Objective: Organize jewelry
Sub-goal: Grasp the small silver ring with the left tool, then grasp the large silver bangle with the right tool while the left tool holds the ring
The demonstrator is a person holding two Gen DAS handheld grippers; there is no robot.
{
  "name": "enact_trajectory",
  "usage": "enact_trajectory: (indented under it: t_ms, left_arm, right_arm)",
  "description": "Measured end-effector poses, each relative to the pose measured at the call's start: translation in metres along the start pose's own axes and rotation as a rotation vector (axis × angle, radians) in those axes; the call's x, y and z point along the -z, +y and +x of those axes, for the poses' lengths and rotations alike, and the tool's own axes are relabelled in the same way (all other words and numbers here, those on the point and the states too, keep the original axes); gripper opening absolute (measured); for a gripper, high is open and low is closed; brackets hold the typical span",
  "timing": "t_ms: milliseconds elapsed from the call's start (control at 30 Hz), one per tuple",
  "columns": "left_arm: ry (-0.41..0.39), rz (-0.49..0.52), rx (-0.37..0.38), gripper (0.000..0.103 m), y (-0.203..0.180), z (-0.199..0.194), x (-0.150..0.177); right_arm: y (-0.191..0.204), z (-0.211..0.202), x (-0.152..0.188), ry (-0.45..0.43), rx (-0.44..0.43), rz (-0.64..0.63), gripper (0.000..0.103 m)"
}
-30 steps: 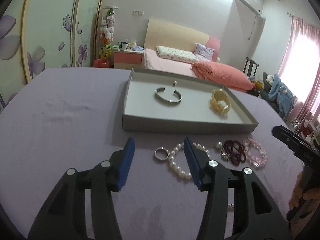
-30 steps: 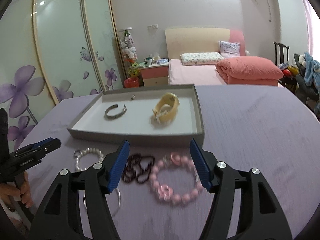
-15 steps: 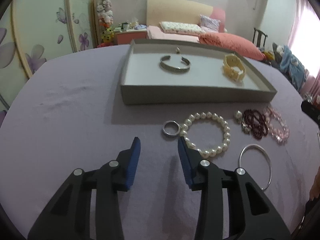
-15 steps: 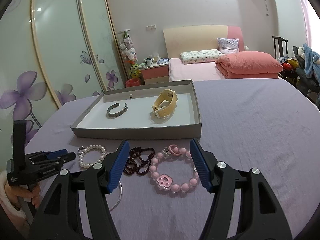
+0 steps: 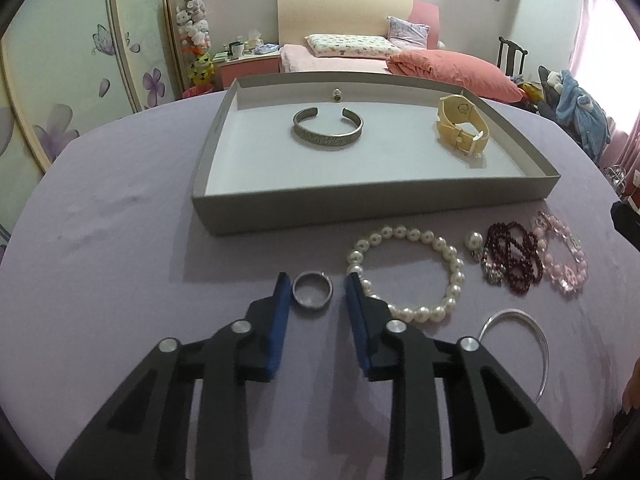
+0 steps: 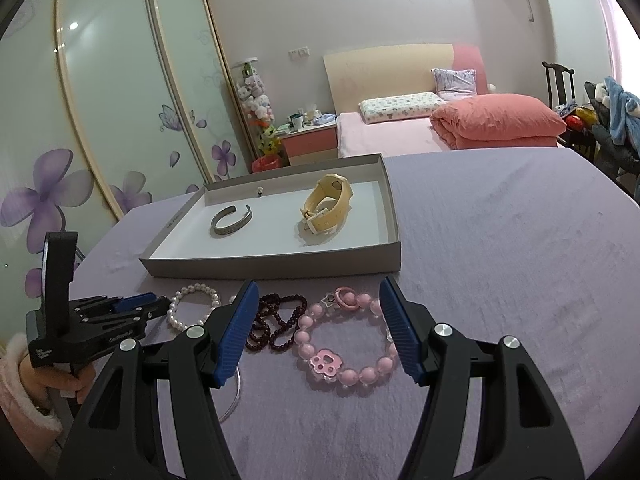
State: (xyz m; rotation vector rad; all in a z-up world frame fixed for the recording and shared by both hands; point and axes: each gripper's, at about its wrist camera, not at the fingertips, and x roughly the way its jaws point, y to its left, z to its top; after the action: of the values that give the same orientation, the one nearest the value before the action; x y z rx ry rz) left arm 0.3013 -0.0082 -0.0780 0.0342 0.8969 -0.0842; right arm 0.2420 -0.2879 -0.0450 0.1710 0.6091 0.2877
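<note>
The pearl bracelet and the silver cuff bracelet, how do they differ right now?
The pearl bracelet lies on the purple cloth in front of the tray; the silver cuff bracelet lies inside the tray. The pearl bracelet is a closed loop of white beads, while the silver cuff bracelet is one patterned metal band with a gap at the far side. Both lie flat, with neither gripper touching them.

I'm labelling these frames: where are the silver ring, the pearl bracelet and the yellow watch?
silver ring (image 5: 312, 290), left wrist view, on its near band.
pearl bracelet (image 5: 457, 279), left wrist view, on a right-side pearl.
yellow watch (image 6: 325, 219), right wrist view, on its strap.
</note>
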Motion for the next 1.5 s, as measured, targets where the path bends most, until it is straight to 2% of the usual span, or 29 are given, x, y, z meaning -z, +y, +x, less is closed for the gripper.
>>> enact_trajectory:
  t_ms: [67,233,433,700,767,833,1033,1233,1500]
  left_arm:
    - [0.000,0.000,-0.005,0.022,0.000,0.001,-0.002]
    - [-0.006,-0.026,0.015,0.022,0.006,-0.002,0.000]
    - [-0.051,-0.109,0.011,0.022,0.035,-0.015,0.005]
    - [-0.124,-0.231,-0.029,0.022,0.091,-0.045,0.015]
    - [-0.129,-0.242,-0.033,0.022,0.099,-0.048,0.016]
    - [-0.134,-0.249,-0.029,0.022,0.105,-0.050,0.019]
    - [-0.150,-0.268,-0.006,0.022,0.115,-0.056,0.024]
    - [-0.167,-0.282,0.004,0.022,0.123,-0.060,0.024]
    - [-0.170,-0.286,0.008,0.022,0.126,-0.061,0.024]
  right_arm:
    - [0.000,-0.001,-0.001,-0.001,0.000,0.002,0.063]
    - [0.000,-0.002,0.000,0.000,-0.001,0.000,0.063]
    - [0.005,-0.002,0.005,0.022,-0.008,-0.009,0.063]
    - [0.038,0.004,0.024,0.124,-0.078,-0.072,0.063]
    - [0.050,0.008,0.031,0.164,-0.091,-0.102,0.065]
    - [0.061,0.011,0.037,0.194,-0.094,-0.127,0.071]
    - [0.092,0.024,0.051,0.274,-0.055,-0.204,0.087]
    - [0.107,0.043,0.059,0.342,0.052,-0.256,0.089]
    - [0.107,0.052,0.054,0.345,0.060,-0.257,0.089]
